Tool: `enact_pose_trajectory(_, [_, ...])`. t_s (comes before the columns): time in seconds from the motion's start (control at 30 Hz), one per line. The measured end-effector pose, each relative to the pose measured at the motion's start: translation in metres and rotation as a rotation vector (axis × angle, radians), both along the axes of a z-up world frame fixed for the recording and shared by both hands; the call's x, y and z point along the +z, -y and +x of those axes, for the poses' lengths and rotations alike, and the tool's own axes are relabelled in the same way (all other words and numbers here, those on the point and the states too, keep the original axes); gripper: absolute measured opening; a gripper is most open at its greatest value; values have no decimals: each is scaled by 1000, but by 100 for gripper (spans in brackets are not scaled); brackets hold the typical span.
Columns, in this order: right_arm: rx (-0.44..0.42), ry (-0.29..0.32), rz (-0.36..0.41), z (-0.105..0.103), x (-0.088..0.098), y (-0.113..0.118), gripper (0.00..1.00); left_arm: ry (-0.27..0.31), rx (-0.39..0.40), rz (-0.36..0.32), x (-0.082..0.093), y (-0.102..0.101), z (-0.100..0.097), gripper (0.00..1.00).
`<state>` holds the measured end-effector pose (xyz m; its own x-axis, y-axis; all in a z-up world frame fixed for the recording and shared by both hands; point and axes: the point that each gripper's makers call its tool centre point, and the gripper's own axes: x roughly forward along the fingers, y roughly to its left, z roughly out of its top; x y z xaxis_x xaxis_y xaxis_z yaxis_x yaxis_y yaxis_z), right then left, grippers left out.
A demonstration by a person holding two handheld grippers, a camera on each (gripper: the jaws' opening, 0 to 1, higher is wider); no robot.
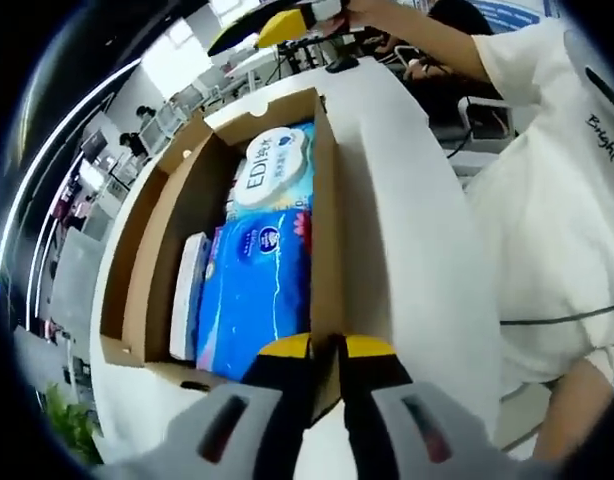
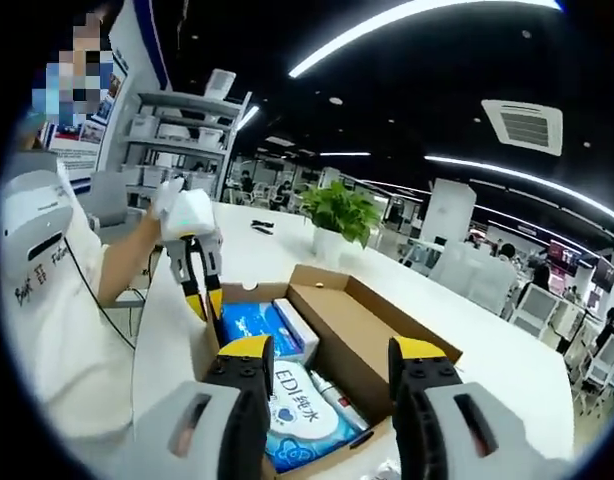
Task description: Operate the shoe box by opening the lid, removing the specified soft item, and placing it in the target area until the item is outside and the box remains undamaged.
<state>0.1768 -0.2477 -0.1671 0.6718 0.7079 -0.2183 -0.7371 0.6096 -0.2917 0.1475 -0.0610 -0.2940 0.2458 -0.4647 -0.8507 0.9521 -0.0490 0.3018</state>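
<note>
The brown cardboard shoe box (image 1: 332, 215) lies open on the white table, its lid (image 1: 137, 250) folded out to the left. Inside lie a blue soft tissue pack (image 1: 255, 290), a white and blue pack marked EDI (image 1: 275, 168) and a slim white item (image 1: 189, 295). My left gripper (image 1: 327, 348) is shut on the box's near side wall. From the right gripper view, the left gripper (image 2: 204, 298) pinches that wall beside the blue pack (image 2: 259, 328). My right gripper (image 2: 331, 350) hangs open above the EDI pack (image 2: 302, 412), touching nothing. The right gripper (image 1: 262, 30) also appears beyond the box's far end.
The white table (image 1: 407, 230) runs on to the right of the box, and a person in a white shirt (image 1: 547, 210) stands at its edge. A potted green plant (image 2: 342, 215) stands on the table behind the box. Desks and shelves fill the room beyond.
</note>
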Motion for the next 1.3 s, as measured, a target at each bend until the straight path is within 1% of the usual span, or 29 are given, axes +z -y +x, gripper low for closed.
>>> enact_pose_trajectory(0.1, [9, -2, -15, 0, -5, -1, 47, -16, 7, -3, -1, 0, 0, 7])
enact_pose_trajectory(0.13, [6, -8, -29, 2, -8, 1, 47, -33, 28, -14, -2, 0, 1, 7])
enact_pose_trajectory(0.17, [-1, -15, -41, 4, -10, 3, 47, -31, 25, -17, -1, 0, 1, 7])
enact_pose_trajectory(0.2, [-35, -50, -64, 8, -16, 11, 47, -41, 25, -26, -2, -1, 1, 7])
enact_pose_trajectory(0.23, [-31, -59, -72, 10, -17, 13, 47, -46, 26, -35, -2, -1, 0, 7])
enact_pose_trajectory(0.27, [-10, -60, -78, 10, -17, 13, 47, -45, 22, -40, -2, -1, 0, 7])
enact_pose_trajectory(0.33, [0, -84, -76, 10, -17, 14, 47, -54, 18, -47, -2, -1, 0, 6])
enact_pose_trajectory(0.37, [12, -95, -84, 9, -16, 14, 47, -74, 32, -55, -2, -1, 0, 6])
enact_pose_trajectory(0.43, [37, -108, -93, 8, -14, 13, 47, -85, 44, -58, -2, -1, 1, 6])
enact_pose_trajectory(0.53, [72, -118, -119, 5, -11, 10, 48, -80, 35, -53, -3, -1, 0, 5])
enact_pose_trajectory(0.57, [104, -114, -161, 3, -11, 7, 48, -75, 31, -51, -3, -1, 0, 5])
enact_pose_trajectory(0.6, [119, -112, -174, 2, -11, 5, 48, -71, 30, -49, -3, -1, 0, 5])
enact_pose_trajectory(0.63, [144, -117, -208, 0, -13, 3, 48, -67, 25, -48, -3, -1, -1, 5])
enact_pose_trajectory(0.7, [170, -141, -267, -2, -20, -1, 49, -50, -1, -52, -3, -1, -1, 5])
enact_pose_trajectory(0.77, [185, -154, -300, -1, -23, -5, 50, -50, 9, -65, -2, -1, 1, 5])
enact_pose_trajectory(0.8, [194, -173, -323, -1, -26, -6, 50, -42, 20, -54, -2, -1, 0, 5])
enact_pose_trajectory(0.83, [184, -173, -334, 4, -27, -7, 50, -21, -12, -38, -3, -1, 0, 5])
enact_pose_trajectory(0.87, [170, -180, -342, 8, -28, -6, 50, -36, -3, -54, -2, -2, 0, 5])
enact_pose_trajectory(0.93, [172, -189, -351, 12, -30, -6, 50, -44, -9, -65, -2, -1, 0, 4])
enact_pose_trajectory(0.97, [190, -213, -340, 12, -32, -9, 51, -39, -17, -62, -2, -1, 0, 4])
enact_pose_trajectory(1.0, [195, -222, -337, 12, -33, -9, 51, -36, -22, -59, -2, -1, 0, 4])
enact_pose_trajectory(1.03, [219, -241, -334, 10, -35, -12, 51, -38, -23, -62, -2, -1, 0, 4])
enact_pose_trajectory(1.1, [232, -253, -374, 11, -42, -12, 51, -47, -9, -67, -2, -1, 0, 4])
enact_pose_trajectory(1.17, [249, -267, -420, 11, -49, -11, 51, -42, -1, -66, -2, -1, 0, 4])
enact_pose_trajectory(1.23, [272, -295, -425, 10, -53, -14, 53, -46, 10, -72, -2, -1, 0, 5])
enact_pose_trajectory(1.27, [299, -320, -424, 6, -55, -17, 55, -42, 9, -70, -2, -1, 0, 5])
enact_pose_trajectory(1.3, [306, -331, -423, 6, -56, -18, 58, -44, 12, -71, -2, -1, 1, 5])
